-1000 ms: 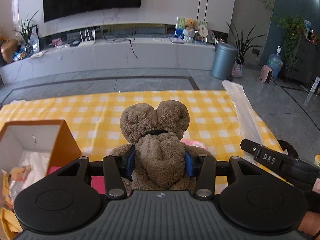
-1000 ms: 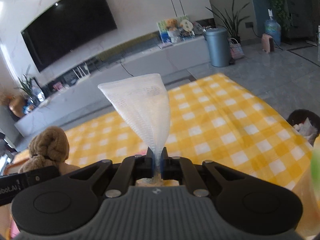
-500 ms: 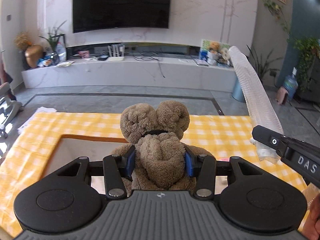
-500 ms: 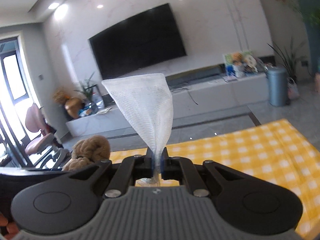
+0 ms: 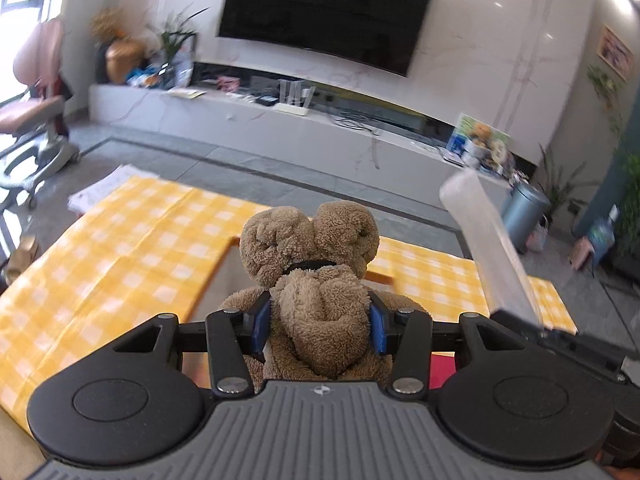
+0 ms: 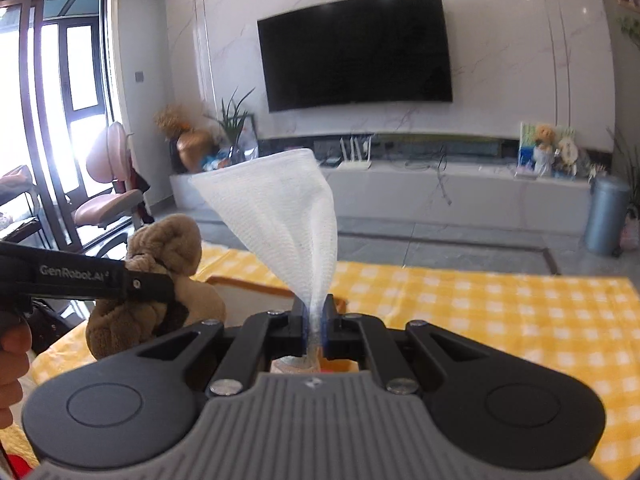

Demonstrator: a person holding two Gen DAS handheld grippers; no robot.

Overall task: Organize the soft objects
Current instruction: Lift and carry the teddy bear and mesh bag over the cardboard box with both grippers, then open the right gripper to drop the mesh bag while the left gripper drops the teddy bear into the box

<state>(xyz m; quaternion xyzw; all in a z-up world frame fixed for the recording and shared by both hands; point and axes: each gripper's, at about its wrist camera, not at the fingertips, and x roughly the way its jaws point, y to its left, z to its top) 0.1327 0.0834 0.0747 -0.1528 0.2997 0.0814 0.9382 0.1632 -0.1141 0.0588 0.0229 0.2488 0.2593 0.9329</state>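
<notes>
The left tool (image 5: 319, 327) is about half open and clamps a brown plush bear (image 5: 316, 276) at its middle, blue pads (image 5: 259, 328) pressed into the fur on both sides. The bear faces away, so only the back of its head and a dark collar show; its lower body is hidden behind the tool's grey body. It is held up above a yellow checked tabletop (image 5: 120, 264). Just behind the bear is the orange rim of a box (image 5: 380, 278) with a pale inner wall; what lies in the box is hidden.

The right tool (image 6: 314, 326) is pinched almost fully closed on the narrow end of a white mesh cloth (image 6: 280, 220), which fans upward and out. The cloth's bottom end is lost behind the tool. In the left wrist view the cloth appears only as a blurred pale strip at the right, with the right tool's tip cut off by the edge
</notes>
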